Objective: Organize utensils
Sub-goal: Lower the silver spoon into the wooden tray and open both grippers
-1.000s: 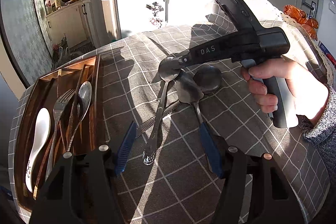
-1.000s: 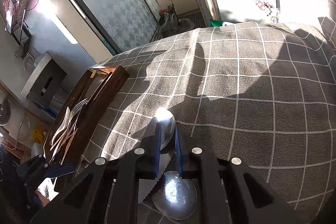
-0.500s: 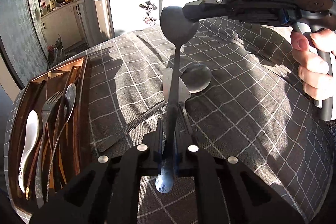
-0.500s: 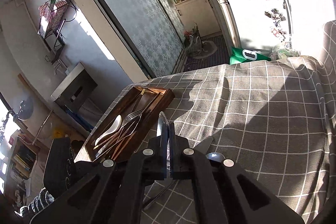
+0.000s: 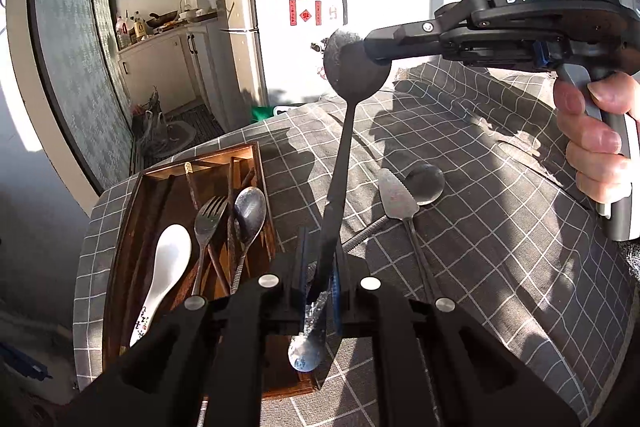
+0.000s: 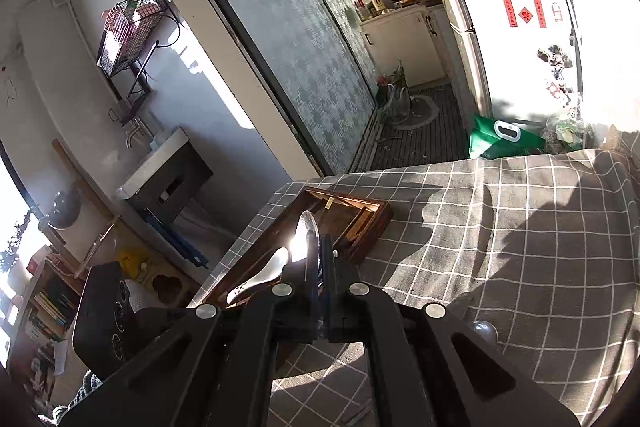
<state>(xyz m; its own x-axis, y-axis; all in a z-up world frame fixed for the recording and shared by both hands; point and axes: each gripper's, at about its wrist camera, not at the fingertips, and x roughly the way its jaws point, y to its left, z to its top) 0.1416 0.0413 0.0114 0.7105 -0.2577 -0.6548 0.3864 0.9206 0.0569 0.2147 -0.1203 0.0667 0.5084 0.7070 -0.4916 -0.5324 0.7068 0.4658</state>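
A long metal spoon (image 5: 340, 163) is held in the air by both grippers. My left gripper (image 5: 318, 267) is shut on its handle end. My right gripper (image 5: 372, 45) is shut on its bowl, which shows bright in the right wrist view (image 6: 306, 239) between the fingers (image 6: 329, 255). The spoon hangs above the checked cloth, near the right side of the wooden utensil tray (image 5: 132, 227), also in the right wrist view (image 6: 360, 223). In the tray lie a white ceramic spoon (image 5: 166, 263), a fork (image 5: 206, 227), a metal spoon (image 5: 248, 215) and chopsticks.
A cake server (image 5: 396, 199), a second spoon (image 5: 424, 183) and a serrated knife (image 5: 366, 233) lie on the grey checked tablecloth (image 5: 500, 247) right of the tray. A fridge (image 5: 288, 19) and kitchen counter stand beyond the table's far edge.
The spoon has been lifted off the cloth by its bowel end, my left gripper has closed on its handle, and both grippers have carried it higher and left toward the tray.
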